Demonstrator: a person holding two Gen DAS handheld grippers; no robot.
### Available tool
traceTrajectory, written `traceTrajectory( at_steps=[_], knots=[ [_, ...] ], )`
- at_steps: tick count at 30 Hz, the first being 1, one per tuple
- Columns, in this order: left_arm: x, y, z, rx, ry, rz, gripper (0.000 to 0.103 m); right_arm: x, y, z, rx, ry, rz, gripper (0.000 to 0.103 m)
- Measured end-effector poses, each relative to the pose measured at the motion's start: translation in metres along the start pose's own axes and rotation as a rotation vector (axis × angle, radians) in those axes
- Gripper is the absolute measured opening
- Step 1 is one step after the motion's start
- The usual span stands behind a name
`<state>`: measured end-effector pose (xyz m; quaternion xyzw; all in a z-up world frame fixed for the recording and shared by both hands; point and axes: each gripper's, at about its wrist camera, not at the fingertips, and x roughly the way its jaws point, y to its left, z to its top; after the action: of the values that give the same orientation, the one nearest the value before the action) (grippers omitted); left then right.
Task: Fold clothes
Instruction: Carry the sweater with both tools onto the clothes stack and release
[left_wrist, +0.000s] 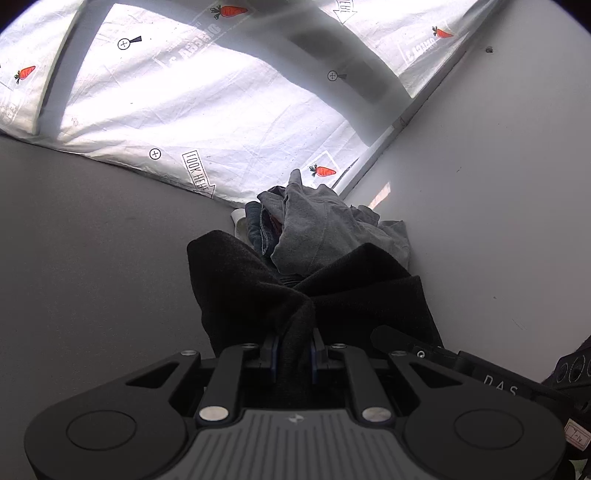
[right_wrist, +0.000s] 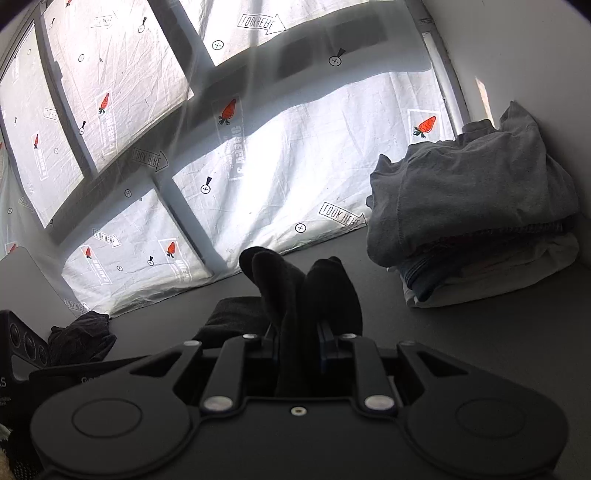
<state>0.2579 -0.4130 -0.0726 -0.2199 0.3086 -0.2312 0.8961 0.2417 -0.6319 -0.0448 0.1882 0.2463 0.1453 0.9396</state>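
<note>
Both grippers are clenching the same black, soft knitted garment (left_wrist: 258, 288): the left gripper (left_wrist: 294, 354) is pinching a bunched fold of it between its blue-lined pads, and the right gripper (right_wrist: 298, 347) is biting on another thick wad, with dark fabric standing up in rounded lobes just ahead of its fingertips. The cloth is draping forward from the left gripper onto the grey desk (left_wrist: 92, 258), so the garment seems to be hanging between the two hands and not lying flat. Beyond the left gripper, and ahead to the right of the right gripper, a stack of folded clothes (right_wrist: 476, 221) topped by a grey jersey shirt is sitting against the white wall (left_wrist: 498, 184); a white printed curtain with carrot motifs (right_wrist: 277, 166) is hanging behind the desk. To the left of the right gripper a second small dark crumpled cloth (right_wrist: 79, 336) is lying on the desk. The black garment looks light, limp and slightly thick, with a matte weave that should grip the pads well; it will sag and collapse wherever it is unsupported. Judging by that, holding it at two corners or along one hem, well apart, would keep an edge taut for a clean fold, whereas the present bunched grips may leave it twisted.
</note>
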Motion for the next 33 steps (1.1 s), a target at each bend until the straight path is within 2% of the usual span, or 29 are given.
traceTrajectory(
  at_steps=[8,12,14,20,25,30,32,33],
  knots=[
    [0.054,-0.09,0.035,0.111,-0.05,-0.061,0.016,-0.031,-0.073,0.059,0.019,-0.166,-0.051,0.019],
    [0.08,-0.128,0.055,0.203,-0.073,-0.088,0.016,-0.037,-0.099,0.088,0.009,-0.246,-0.052,0.019],
    [0.096,-0.138,0.067,0.218,-0.084,-0.098,0.016,-0.035,-0.11,0.1,0.016,-0.281,-0.056,0.019],
    [0.134,-0.153,0.099,0.234,-0.134,-0.101,0.016,-0.018,-0.14,0.142,0.04,-0.359,-0.057,0.019],
    [0.162,-0.158,0.123,0.258,-0.168,-0.091,0.016,0.005,-0.156,0.17,0.038,-0.391,-0.051,0.019],
    [0.188,-0.155,0.148,0.278,-0.199,-0.091,0.016,0.033,-0.167,0.2,-0.023,-0.415,-0.05,0.019],
    [0.204,-0.15,0.156,0.292,-0.202,-0.057,0.018,0.048,-0.175,0.212,-0.037,-0.409,-0.066,0.019],
    [0.217,-0.147,0.159,0.308,-0.197,0.002,0.023,0.056,-0.179,0.217,-0.042,-0.404,-0.075,0.02]
  ],
)
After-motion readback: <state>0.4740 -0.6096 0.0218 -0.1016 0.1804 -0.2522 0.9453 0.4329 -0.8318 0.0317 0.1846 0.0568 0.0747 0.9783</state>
